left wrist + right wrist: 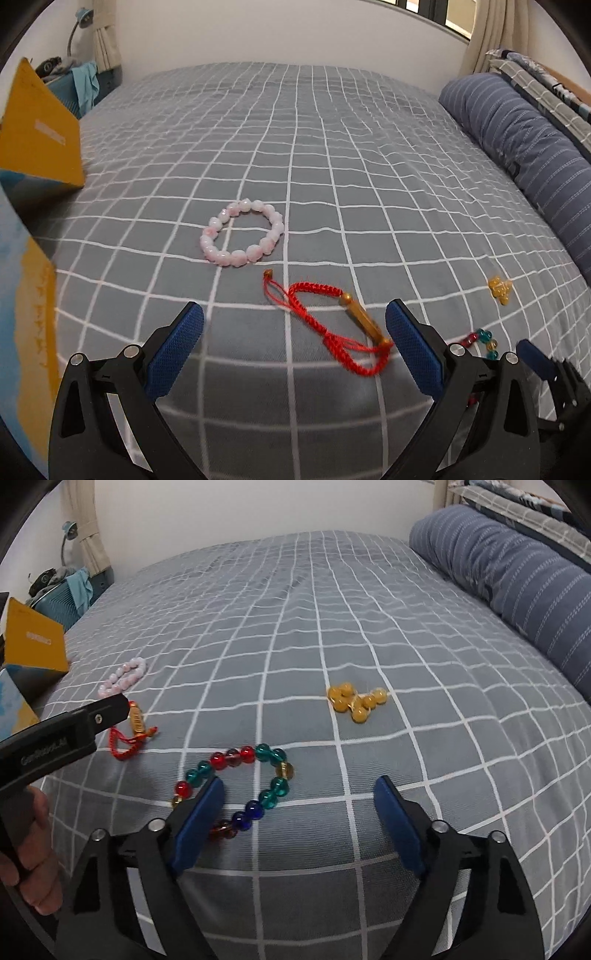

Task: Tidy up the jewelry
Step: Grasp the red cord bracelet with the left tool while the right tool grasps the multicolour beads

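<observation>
Covering the bed [295, 147], a grey checked sheet bears bracelets.

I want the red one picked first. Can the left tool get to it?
Probably yes. The red bracelet lies on the bed just ahead of the open left tool, nothing covering it.

Matt woven cloth covers the bed [332, 147]. The pink bracelet [242, 233] has glossy beads; the multicoloured bracelet [236, 786] looks like clear, shiny glass. The red cord [325, 332] is braided. Textured blue pads [173, 350] sit on black plastic
</observation>
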Motion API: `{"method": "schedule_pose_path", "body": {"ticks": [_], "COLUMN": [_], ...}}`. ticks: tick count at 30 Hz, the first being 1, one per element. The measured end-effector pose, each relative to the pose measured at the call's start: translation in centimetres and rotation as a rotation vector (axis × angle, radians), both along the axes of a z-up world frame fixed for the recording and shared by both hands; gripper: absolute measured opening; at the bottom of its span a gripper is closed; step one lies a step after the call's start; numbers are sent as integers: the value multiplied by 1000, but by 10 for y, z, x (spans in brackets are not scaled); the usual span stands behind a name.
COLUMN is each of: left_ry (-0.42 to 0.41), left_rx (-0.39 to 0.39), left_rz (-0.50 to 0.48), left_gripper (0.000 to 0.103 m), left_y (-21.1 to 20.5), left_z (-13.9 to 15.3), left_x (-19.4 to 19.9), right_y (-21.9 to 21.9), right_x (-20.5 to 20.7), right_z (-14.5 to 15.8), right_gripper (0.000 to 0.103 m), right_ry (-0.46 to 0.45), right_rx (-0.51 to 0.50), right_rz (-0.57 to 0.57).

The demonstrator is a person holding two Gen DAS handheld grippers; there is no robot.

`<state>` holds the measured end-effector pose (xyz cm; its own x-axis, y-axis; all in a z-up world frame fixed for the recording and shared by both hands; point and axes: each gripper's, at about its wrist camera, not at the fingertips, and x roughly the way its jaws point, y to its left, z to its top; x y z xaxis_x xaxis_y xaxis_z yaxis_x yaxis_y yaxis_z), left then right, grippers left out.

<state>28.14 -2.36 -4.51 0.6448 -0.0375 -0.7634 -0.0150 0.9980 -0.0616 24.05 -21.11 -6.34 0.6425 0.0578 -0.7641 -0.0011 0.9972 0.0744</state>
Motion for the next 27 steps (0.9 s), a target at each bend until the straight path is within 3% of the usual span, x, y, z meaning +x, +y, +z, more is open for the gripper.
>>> {"method": "schedule_pose_path", "body": {"ticks": [10, 18, 22, 27], "left_ry": [-2, -36, -45, -56], "left_rx": [61, 47, 37, 52], "left_rz": [-37, -24, -9, -13], "left_gripper": [93, 46, 23, 11], "left_y": [-14, -10, -6, -7], "left_z": [-21, -23, -23, -25], "left_x": [14, 9, 5, 2], "right_y": [5, 9, 10, 13], "right_x": [-4, -6, -8, -9], "right_z": [-7, -5, -4, -4], "right_gripper": [73, 42, 17, 11], "right_ry": [-37, -64, -77, -91], "right_rx": [-43, -65, -79, -117], "right_rz": [-25, -26, -25, -46]}}
